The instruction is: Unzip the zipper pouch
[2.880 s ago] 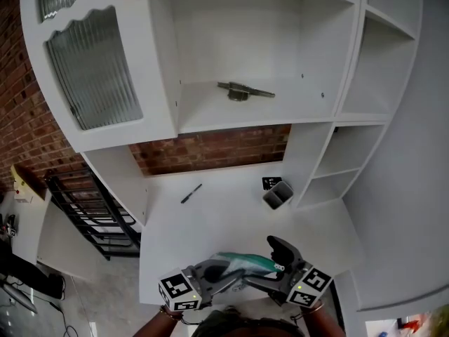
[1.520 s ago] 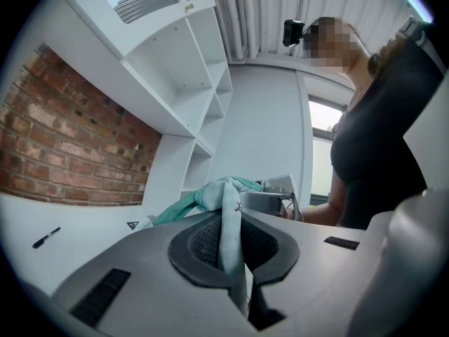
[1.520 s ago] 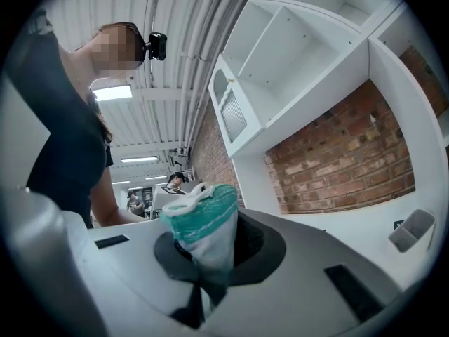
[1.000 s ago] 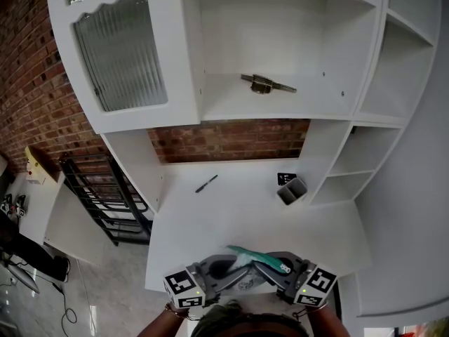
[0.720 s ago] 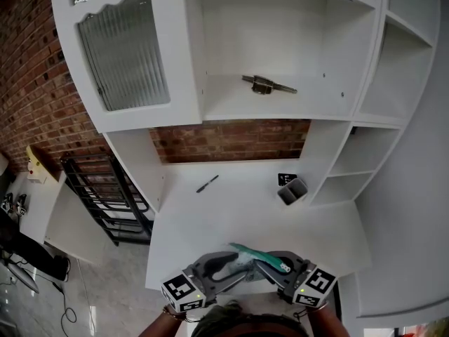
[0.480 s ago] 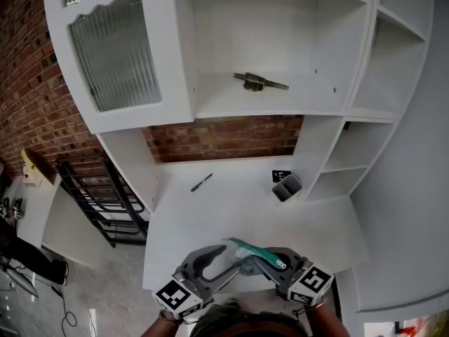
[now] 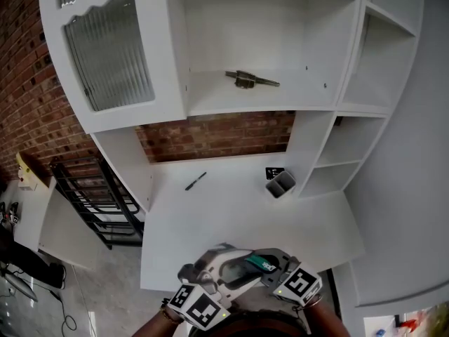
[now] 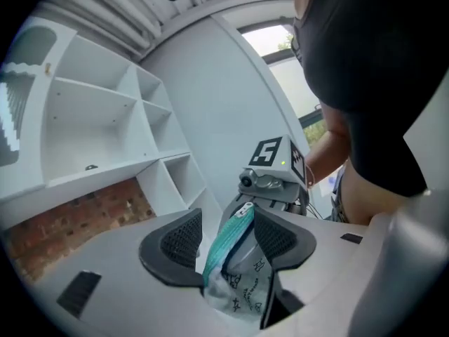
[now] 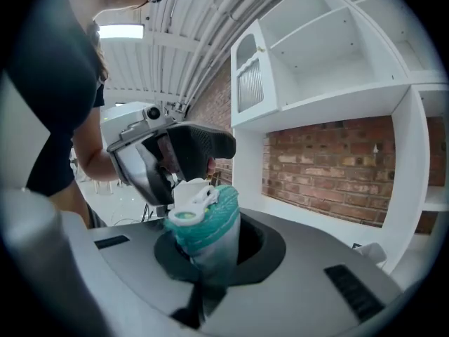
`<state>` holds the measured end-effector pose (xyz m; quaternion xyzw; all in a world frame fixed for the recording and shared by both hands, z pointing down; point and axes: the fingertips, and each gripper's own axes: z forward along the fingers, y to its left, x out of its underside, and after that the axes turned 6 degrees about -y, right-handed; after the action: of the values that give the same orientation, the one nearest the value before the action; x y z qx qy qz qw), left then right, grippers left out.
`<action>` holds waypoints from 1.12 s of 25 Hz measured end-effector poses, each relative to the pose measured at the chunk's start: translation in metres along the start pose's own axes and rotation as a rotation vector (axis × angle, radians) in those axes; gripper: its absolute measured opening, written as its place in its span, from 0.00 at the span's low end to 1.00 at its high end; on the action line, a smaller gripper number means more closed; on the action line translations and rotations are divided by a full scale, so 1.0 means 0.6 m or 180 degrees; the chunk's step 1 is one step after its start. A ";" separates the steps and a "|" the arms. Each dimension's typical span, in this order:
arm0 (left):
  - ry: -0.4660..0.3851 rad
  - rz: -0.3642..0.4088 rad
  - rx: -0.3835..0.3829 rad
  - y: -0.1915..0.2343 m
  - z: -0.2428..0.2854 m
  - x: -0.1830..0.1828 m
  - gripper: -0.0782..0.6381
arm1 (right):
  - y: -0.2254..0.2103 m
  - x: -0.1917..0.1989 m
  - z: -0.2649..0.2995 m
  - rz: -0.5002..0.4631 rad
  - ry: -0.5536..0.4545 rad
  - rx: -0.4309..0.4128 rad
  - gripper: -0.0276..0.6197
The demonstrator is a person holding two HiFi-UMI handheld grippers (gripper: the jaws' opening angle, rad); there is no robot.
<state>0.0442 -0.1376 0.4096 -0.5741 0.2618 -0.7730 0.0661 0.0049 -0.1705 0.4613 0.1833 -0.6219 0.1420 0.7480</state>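
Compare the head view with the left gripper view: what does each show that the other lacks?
Only the head view: the pen and the cup on the desk. Only the left gripper view: the window and the print on the pouch. Both: the pouch, the right gripper holding its end, the shelves and the brick wall.

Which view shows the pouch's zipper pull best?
The right gripper view: the white zipper pull sits close and large, atop the teal-zipped zipper pouch. The left gripper view shows it small, at the zip's far end. The head view shows the pouch, but the pull is too small to tell.
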 end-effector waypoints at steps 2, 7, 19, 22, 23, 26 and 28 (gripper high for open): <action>0.0017 0.0141 0.0183 -0.020 0.009 -0.001 0.40 | 0.008 0.005 0.004 -0.0061 0.0078 -0.0030 0.06; 0.0262 0.0369 0.0504 -0.046 0.029 0.003 0.40 | 0.027 0.019 0.019 -0.0422 0.0281 -0.0019 0.06; 0.0333 -0.0055 0.0366 -0.055 0.035 0.020 0.30 | 0.024 0.045 0.018 -0.1165 0.0763 0.0259 0.06; 0.0340 -0.0232 0.0252 -0.054 0.032 0.027 0.29 | 0.022 0.048 0.020 -0.1144 0.0772 0.0312 0.06; 0.0353 -0.0257 0.0224 -0.054 0.031 0.028 0.29 | 0.022 0.050 0.021 -0.1140 0.0777 0.0320 0.06; 0.0413 -0.0267 0.0158 -0.055 0.028 0.033 0.29 | 0.021 0.055 0.021 -0.1153 0.0800 0.0356 0.06; 0.0436 -0.0292 0.0106 -0.054 0.027 0.035 0.29 | 0.019 0.057 0.021 -0.1160 0.0805 0.0388 0.06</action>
<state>0.0584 -0.1236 0.4465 -0.5301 0.2262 -0.8169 0.0221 -0.0048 -0.1666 0.4981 0.3182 -0.4701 0.0636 0.8208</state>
